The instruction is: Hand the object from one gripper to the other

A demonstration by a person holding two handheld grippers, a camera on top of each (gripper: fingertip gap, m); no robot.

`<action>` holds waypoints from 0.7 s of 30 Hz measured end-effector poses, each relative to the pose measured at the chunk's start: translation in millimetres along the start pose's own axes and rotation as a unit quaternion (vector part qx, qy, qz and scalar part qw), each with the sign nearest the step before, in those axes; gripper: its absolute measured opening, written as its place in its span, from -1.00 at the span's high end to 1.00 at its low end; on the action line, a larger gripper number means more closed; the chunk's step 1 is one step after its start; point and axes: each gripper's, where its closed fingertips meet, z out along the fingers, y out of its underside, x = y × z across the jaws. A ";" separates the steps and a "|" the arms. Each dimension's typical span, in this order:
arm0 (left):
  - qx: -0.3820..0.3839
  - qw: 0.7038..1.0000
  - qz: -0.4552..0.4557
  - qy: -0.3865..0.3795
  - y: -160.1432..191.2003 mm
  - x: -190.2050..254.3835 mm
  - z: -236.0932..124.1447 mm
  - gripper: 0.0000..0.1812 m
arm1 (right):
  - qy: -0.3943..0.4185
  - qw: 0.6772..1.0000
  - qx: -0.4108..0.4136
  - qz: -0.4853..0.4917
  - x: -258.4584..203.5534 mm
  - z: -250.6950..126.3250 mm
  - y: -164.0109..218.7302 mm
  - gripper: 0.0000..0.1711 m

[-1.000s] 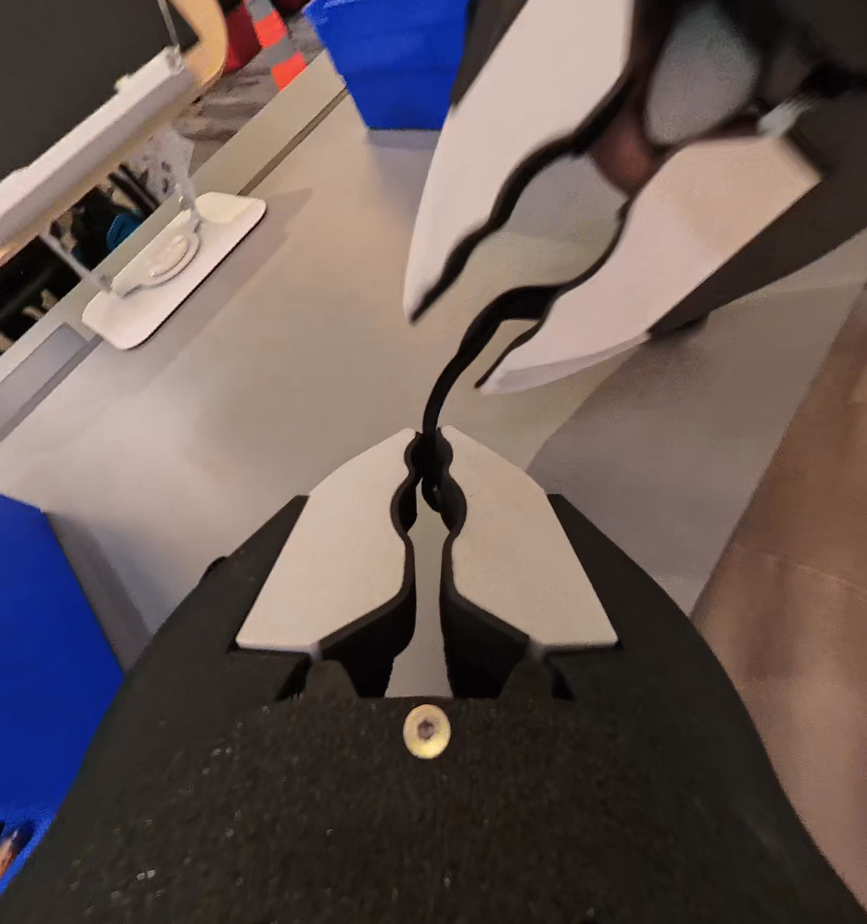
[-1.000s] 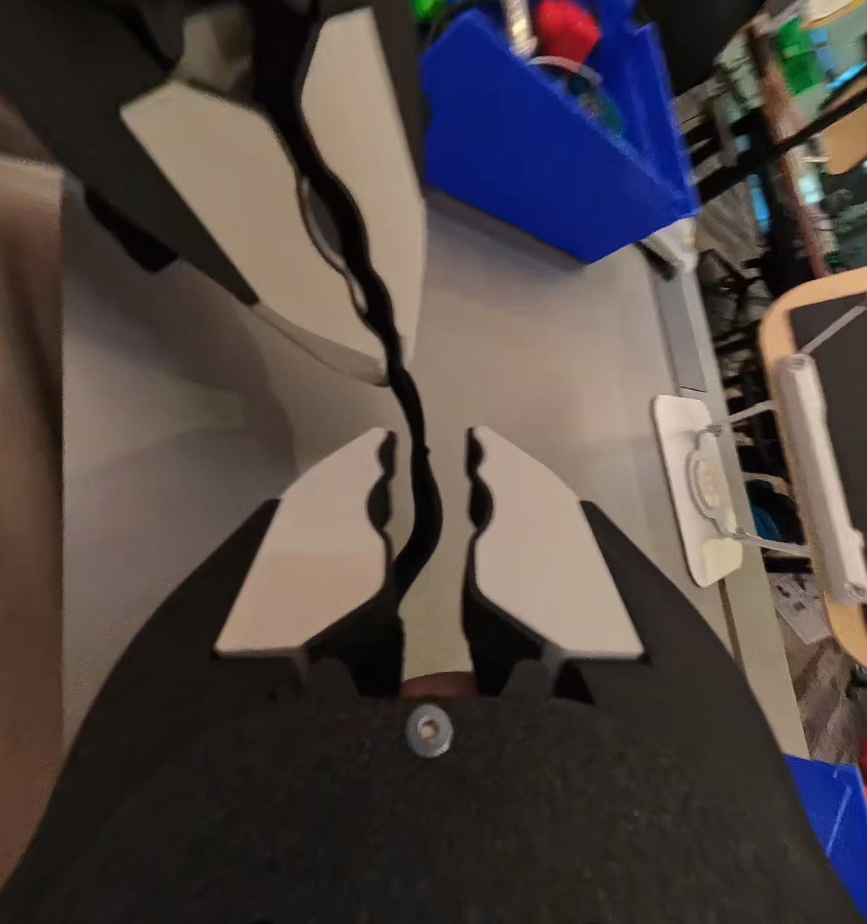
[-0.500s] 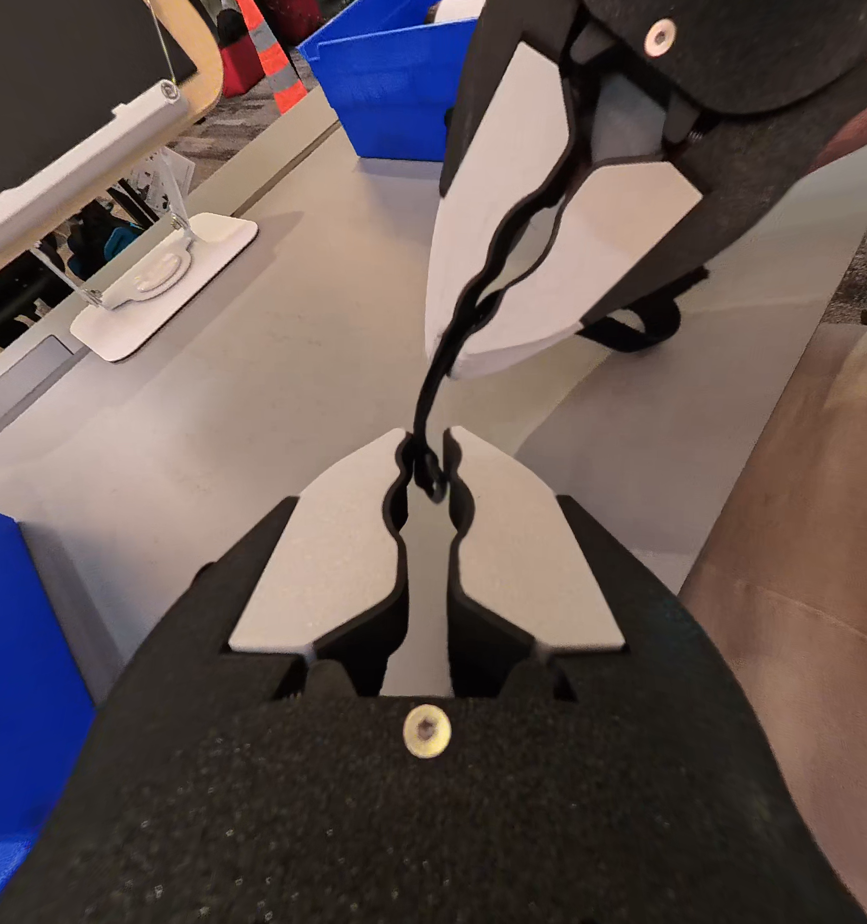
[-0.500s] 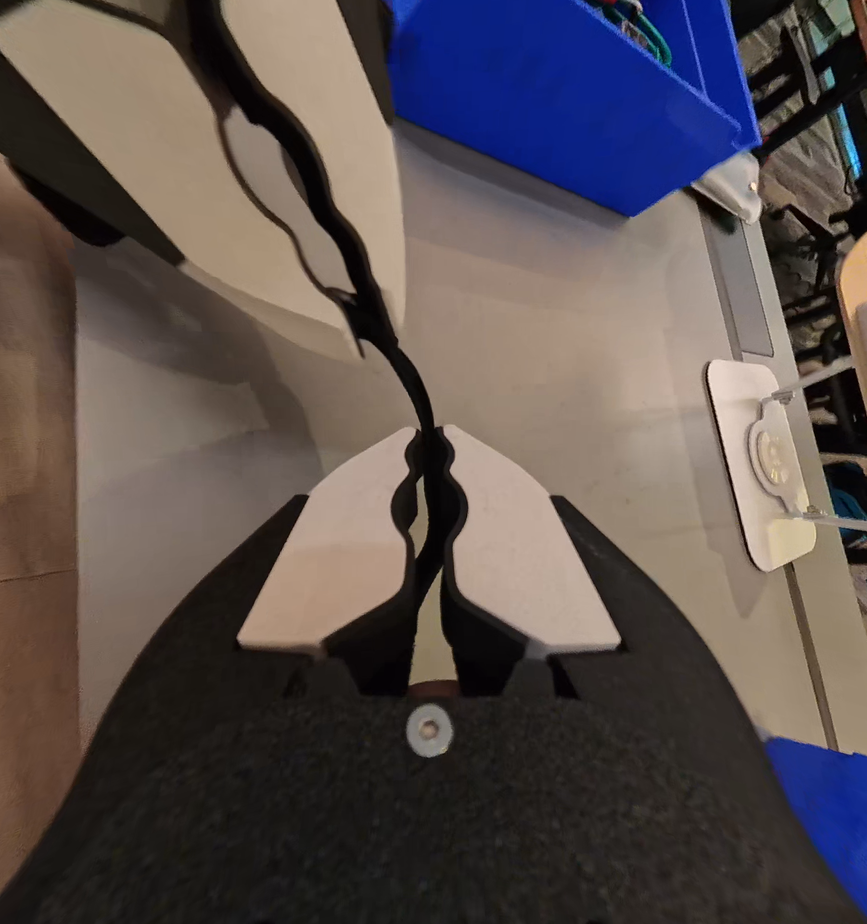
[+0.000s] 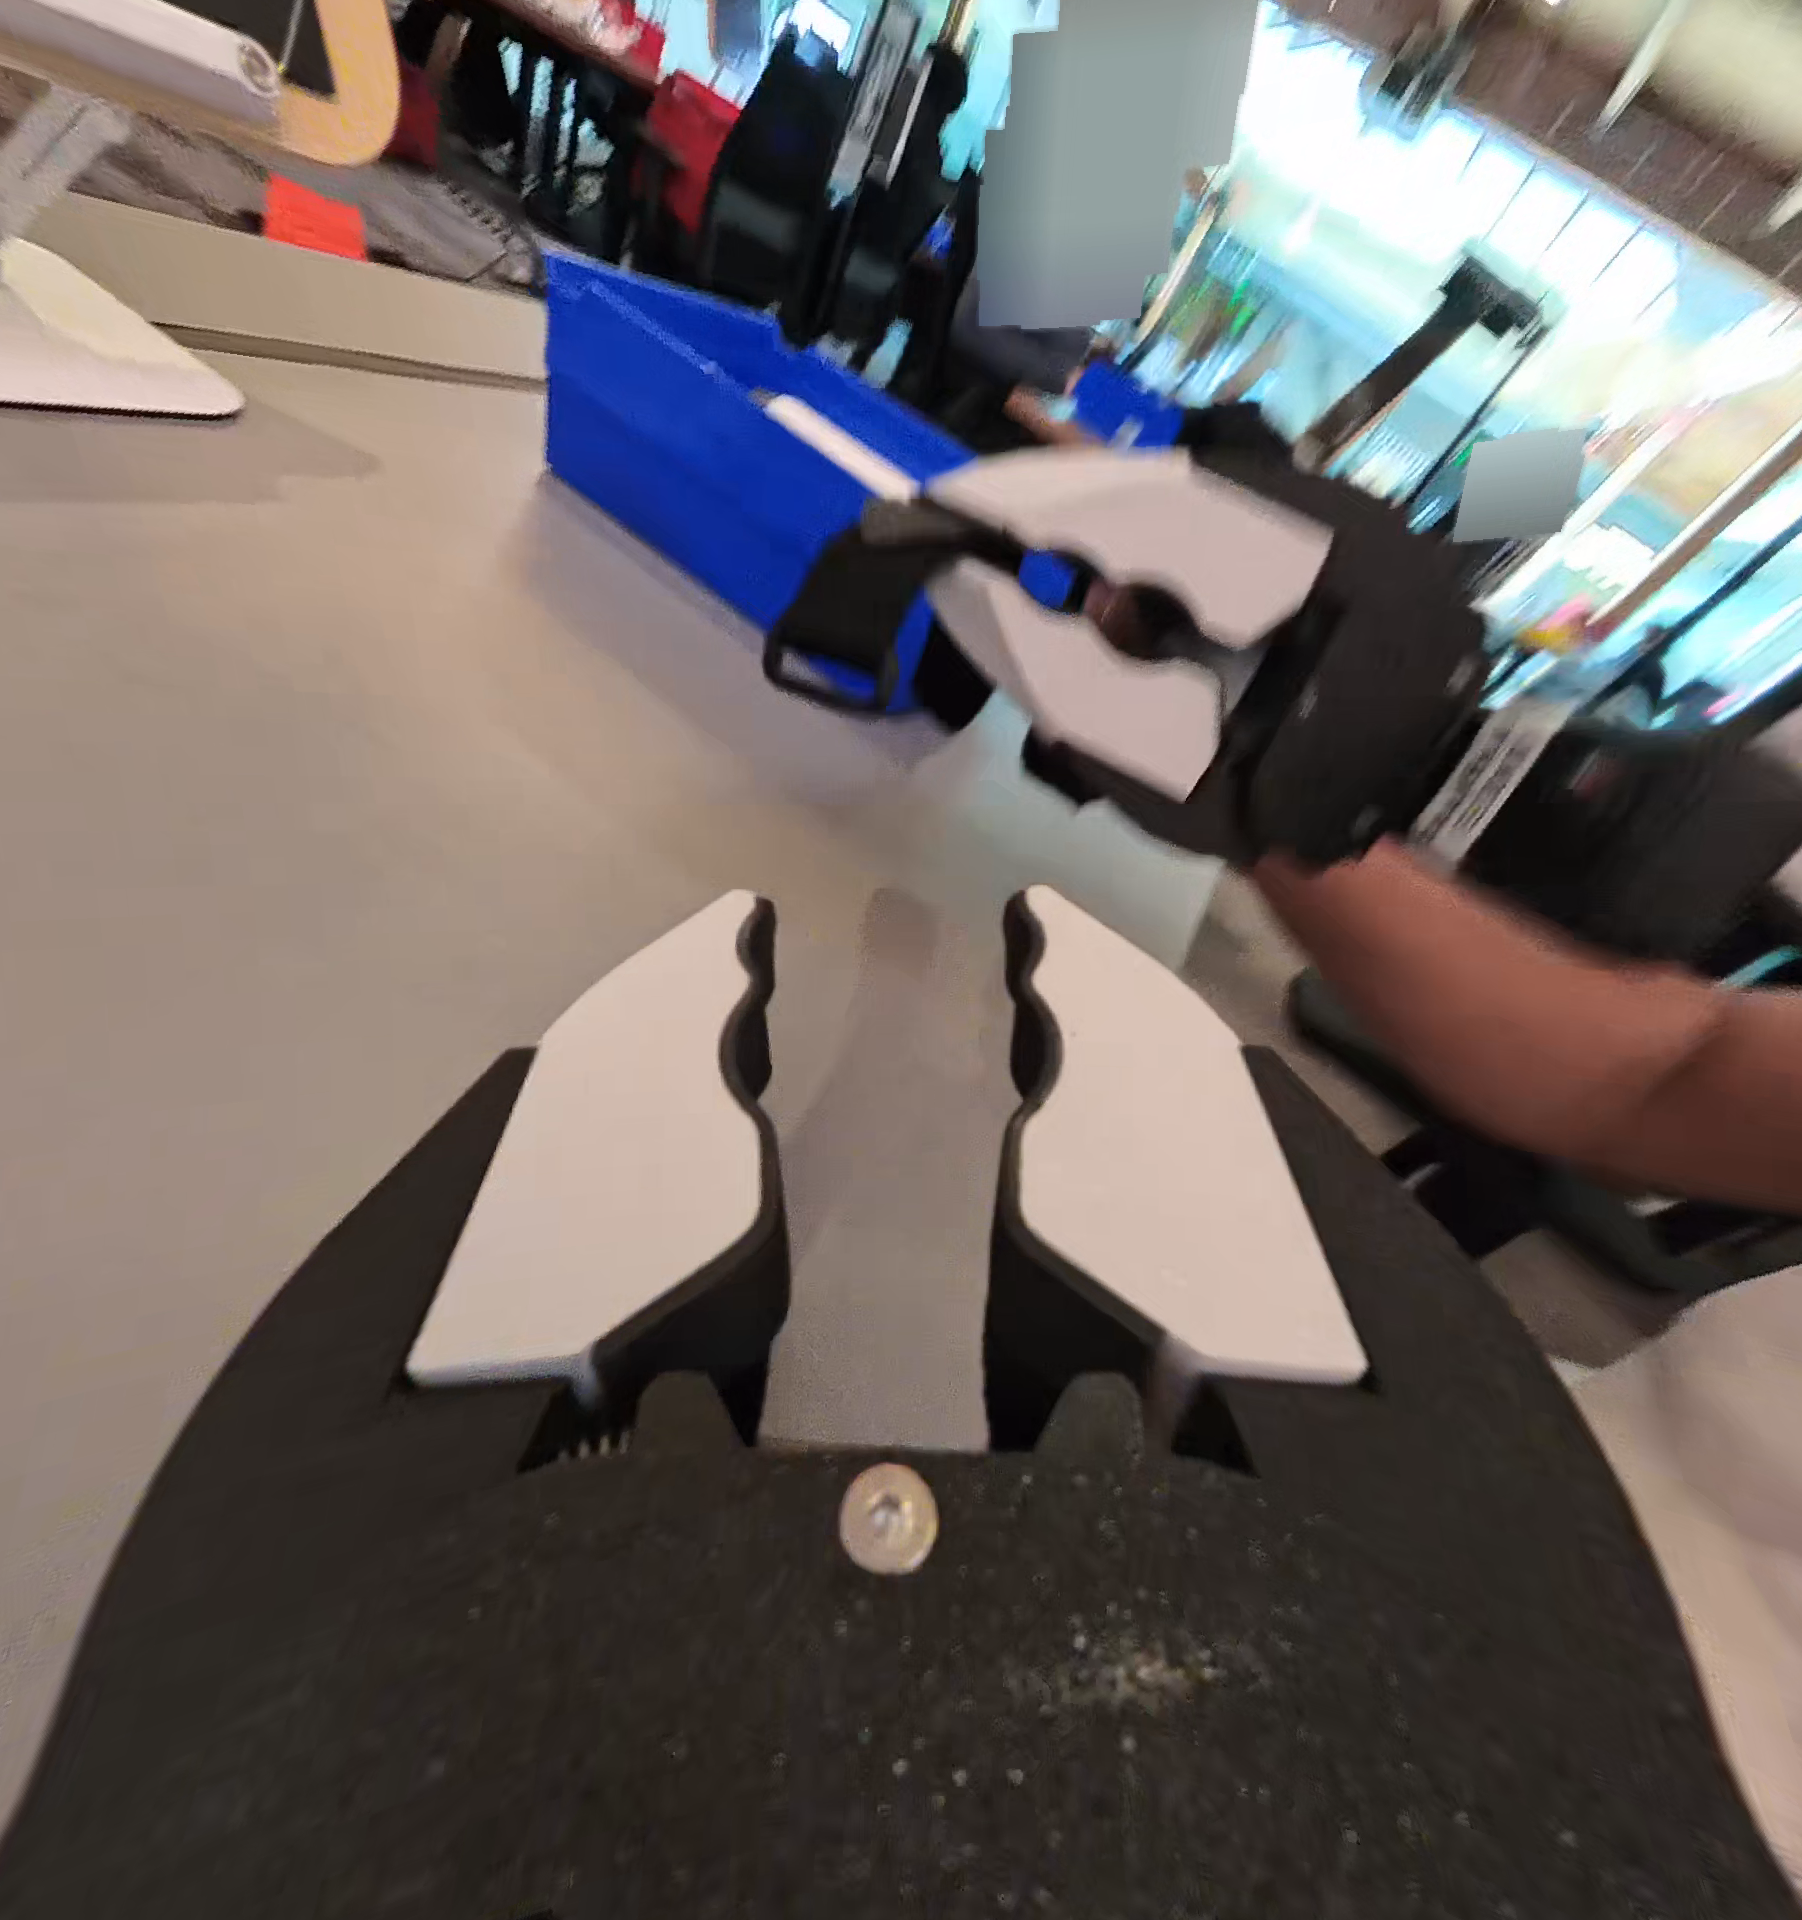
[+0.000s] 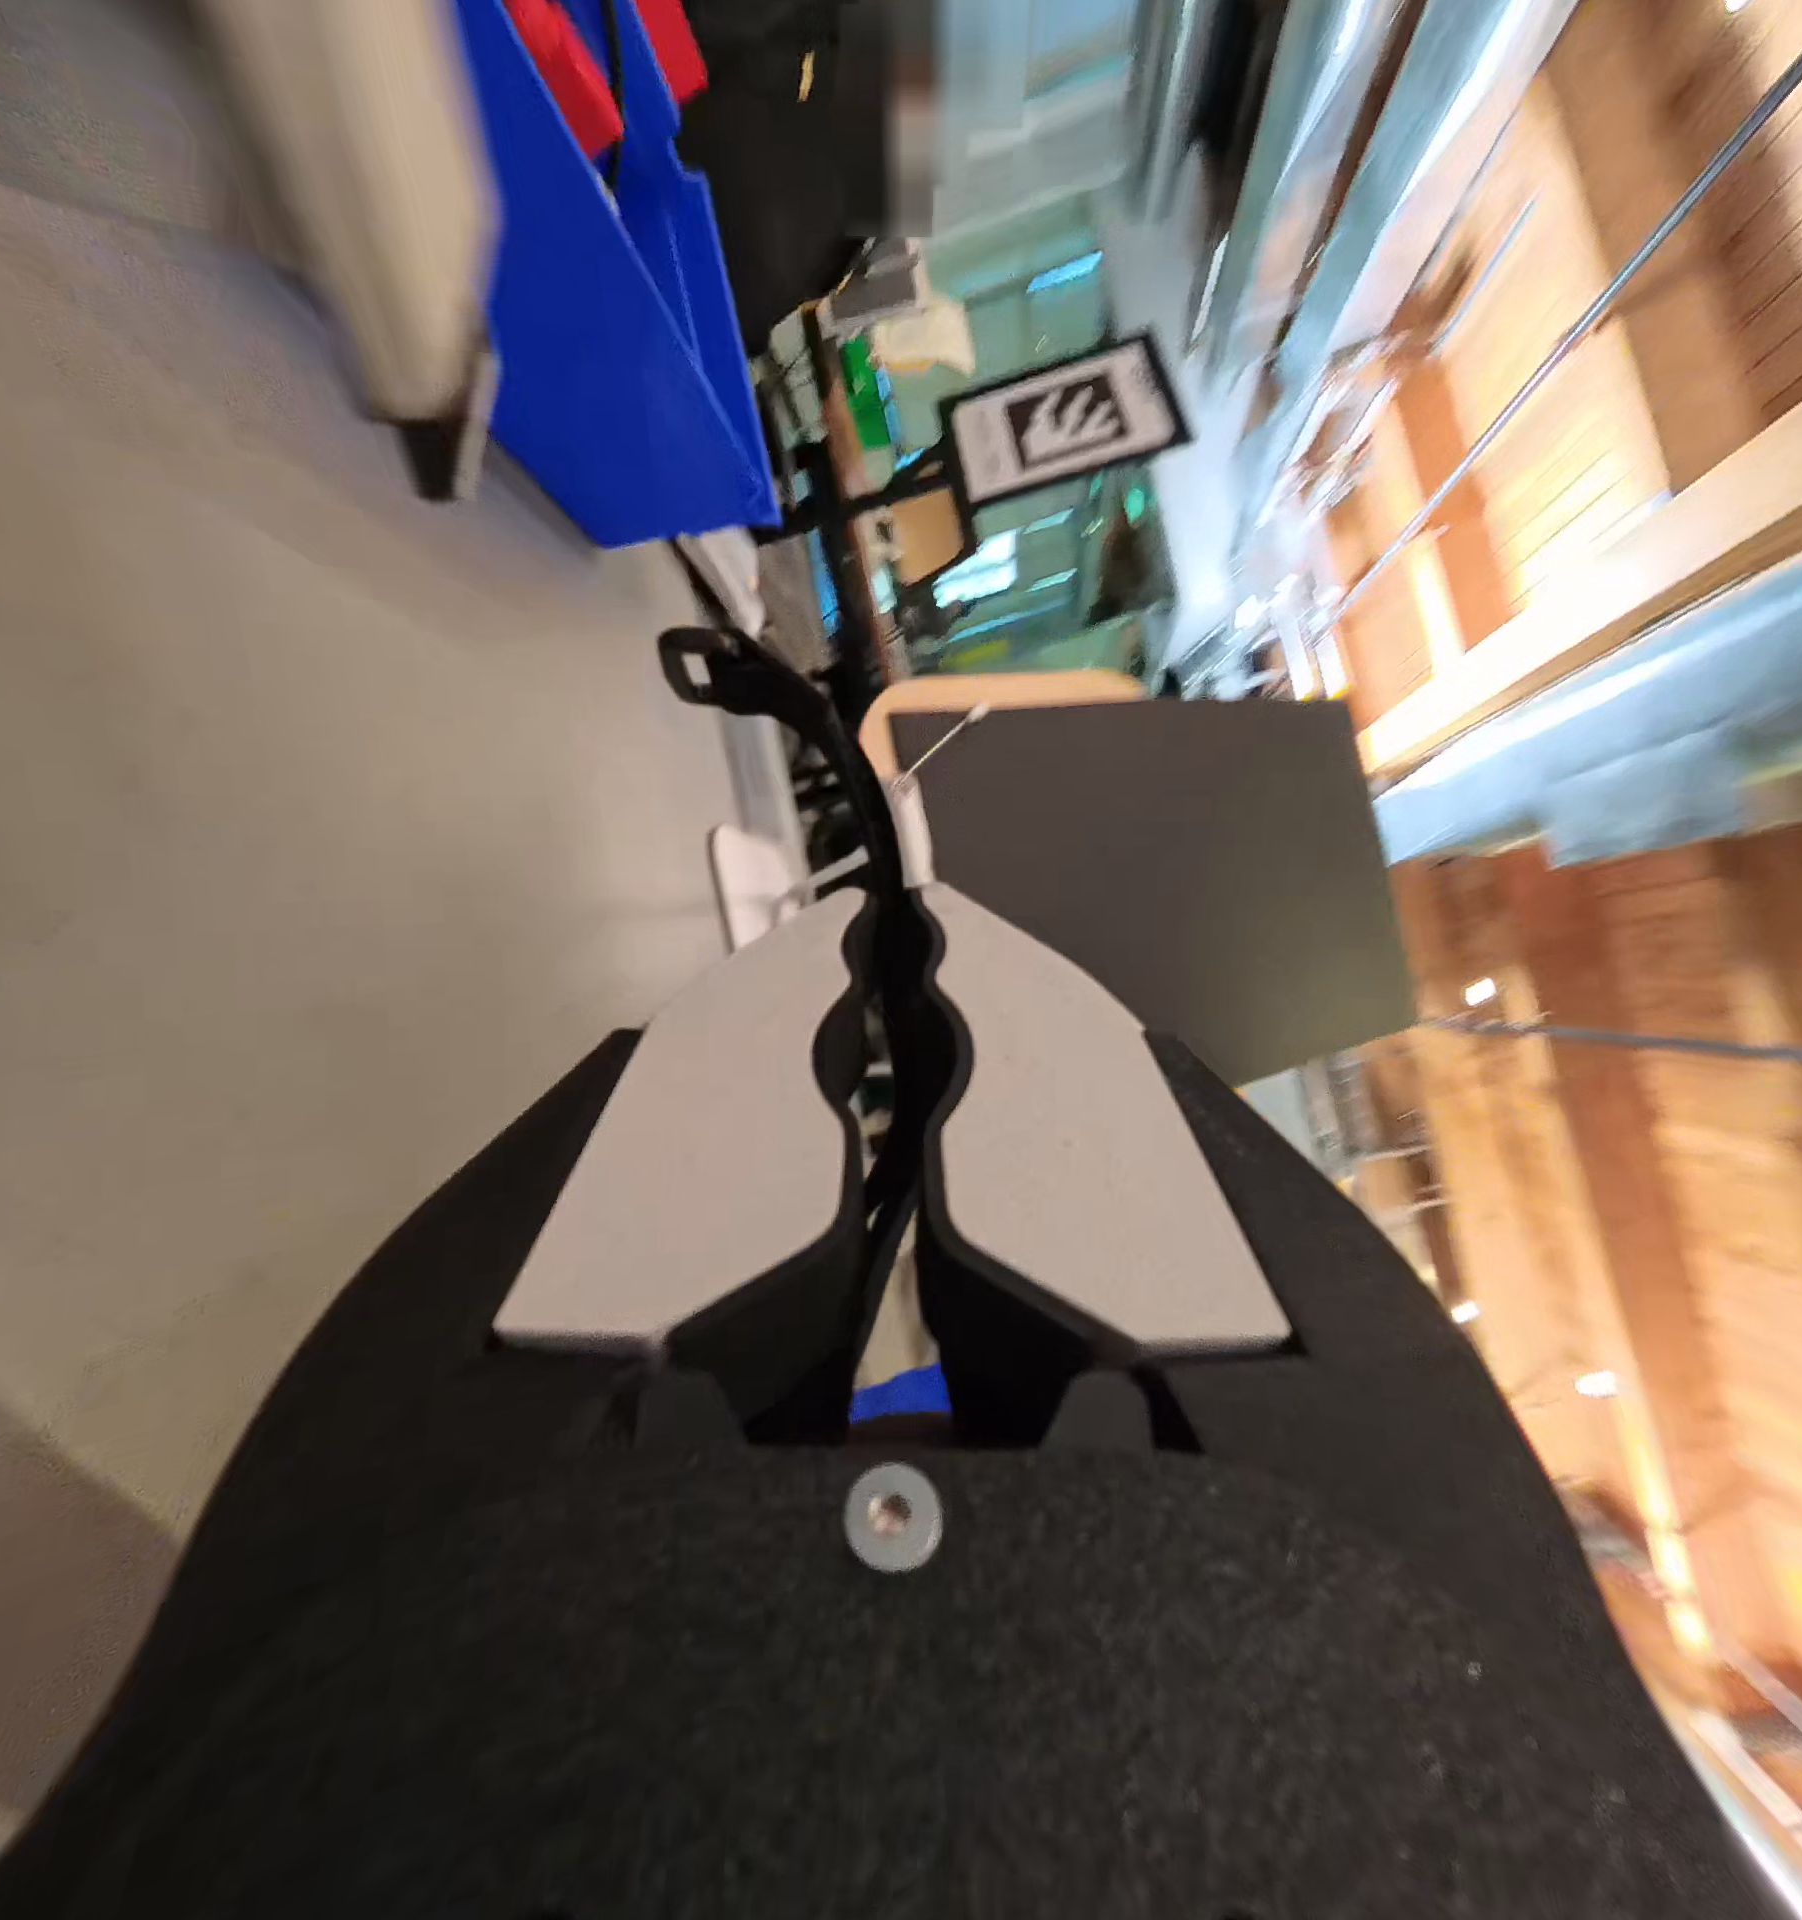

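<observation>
The object is a black strap (image 6: 803, 717) with a buckle loop at its free end. My right gripper (image 6: 892, 914) is shut on it; the strap runs out past the fingertips and curves up to the left. In the left wrist view the right gripper (image 5: 938, 551) shows at the upper right, held by a hand, with the strap (image 5: 845, 623) hanging from its tips over the grey table (image 5: 253, 779). My left gripper (image 5: 886, 925) is open and empty, low over the table, well apart from the strap.
A blue bin (image 5: 710, 447) stands on the table behind the right gripper; it also shows in the right wrist view (image 6: 606, 343). A white stand base (image 5: 55, 343) sits at the far left. A forearm (image 5: 1499, 1049) crosses the right side. Chairs and shelving lie beyond the table.
My left gripper has opened and let go of the strap. The right gripper, shut on the strap, has pulled away to the right and turned. Both views have swung up.
</observation>
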 end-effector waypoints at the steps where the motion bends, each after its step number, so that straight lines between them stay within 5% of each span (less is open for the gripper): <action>1: 0.017 0.999 -0.028 0.021 -5.0 2.2 -2.4 0.49 | 0.021 0.999 0.018 -0.020 -0.4 -2.9 -9.1 0.95; 8: 0.059 0.947 -0.209 0.236 -19.8 36.8 -13.0 0.44 | 0.134 0.982 0.100 -0.088 -1.5 -20.5 -52.6 0.96; 14: 0.087 0.925 -0.255 0.269 -26.4 42.3 -13.1 0.48 | 0.169 0.970 0.133 -0.113 -4.3 -28.3 -68.6 0.96; 17: 0.095 0.918 -0.260 0.283 -26.3 40.4 -17.8 0.92 | 0.163 0.969 0.132 -0.131 -12.7 -25.2 -67.8 0.95; 21: 0.080 0.931 -0.257 0.245 -19.6 26.0 -16.0 0.94 | 0.088 0.985 0.114 -0.098 -33.2 -13.7 -59.9 0.94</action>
